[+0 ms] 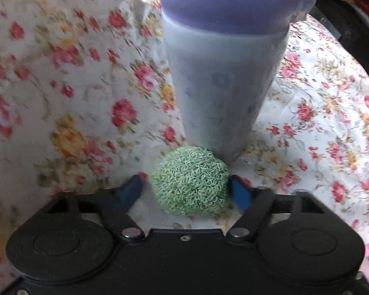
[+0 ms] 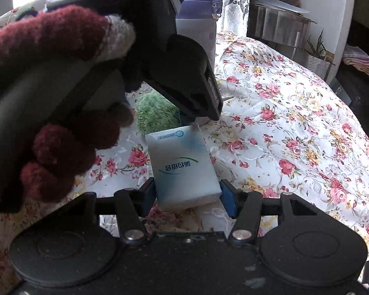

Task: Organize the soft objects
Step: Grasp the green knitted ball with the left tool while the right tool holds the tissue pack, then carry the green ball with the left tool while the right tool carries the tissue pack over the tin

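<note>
Left gripper (image 1: pixel 188 186): your pads bracket the green scrubber ball (image 1: pixel 190 180), apparently pressing its sides; grip reads as closed on it.
Scrubber ball position: touching the foot of the purple-lidded bottle (image 1: pixel 223 78), on the floral cloth (image 1: pixel 319 123).
Right gripper (image 2: pixel 187 195): clamped on the white tissue pack (image 2: pixel 184 167), just in front of the bottle, probably held ready for sorting.
Gloved hand (image 2: pixel 61 127): carries your left gripper.
Bottle contents: cannot tell.
</note>
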A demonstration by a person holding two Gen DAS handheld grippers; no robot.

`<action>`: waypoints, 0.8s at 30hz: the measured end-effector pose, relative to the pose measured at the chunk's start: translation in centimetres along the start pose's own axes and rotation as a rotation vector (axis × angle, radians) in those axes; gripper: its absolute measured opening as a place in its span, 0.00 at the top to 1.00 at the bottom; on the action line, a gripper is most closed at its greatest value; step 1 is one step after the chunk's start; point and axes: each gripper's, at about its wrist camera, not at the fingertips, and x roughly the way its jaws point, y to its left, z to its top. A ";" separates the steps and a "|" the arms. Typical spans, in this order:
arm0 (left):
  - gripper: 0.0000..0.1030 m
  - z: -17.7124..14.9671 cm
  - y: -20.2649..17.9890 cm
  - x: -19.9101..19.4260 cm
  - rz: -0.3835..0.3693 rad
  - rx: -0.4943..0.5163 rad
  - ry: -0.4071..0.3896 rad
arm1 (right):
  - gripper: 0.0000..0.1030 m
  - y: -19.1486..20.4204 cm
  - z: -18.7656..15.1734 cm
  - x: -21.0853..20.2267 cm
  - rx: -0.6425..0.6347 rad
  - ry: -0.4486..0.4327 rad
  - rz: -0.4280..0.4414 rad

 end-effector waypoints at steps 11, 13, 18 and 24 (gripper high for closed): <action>0.50 -2.9 1.5 -4.7 0.064 -0.013 -0.076 | 0.47 -0.7 0.3 0.4 0.013 0.010 0.013; 0.50 -3.5 1.7 -6.7 0.088 -0.003 -0.101 | 0.47 -0.7 0.3 0.4 0.012 0.006 0.010; 0.50 -4.3 2.4 -11.3 0.079 0.003 -0.146 | 0.47 -0.7 0.3 0.3 0.011 0.007 0.021; 0.50 -5.2 3.4 -15.2 0.091 -0.010 -0.173 | 0.47 -0.2 0.8 -0.7 -0.029 0.001 0.093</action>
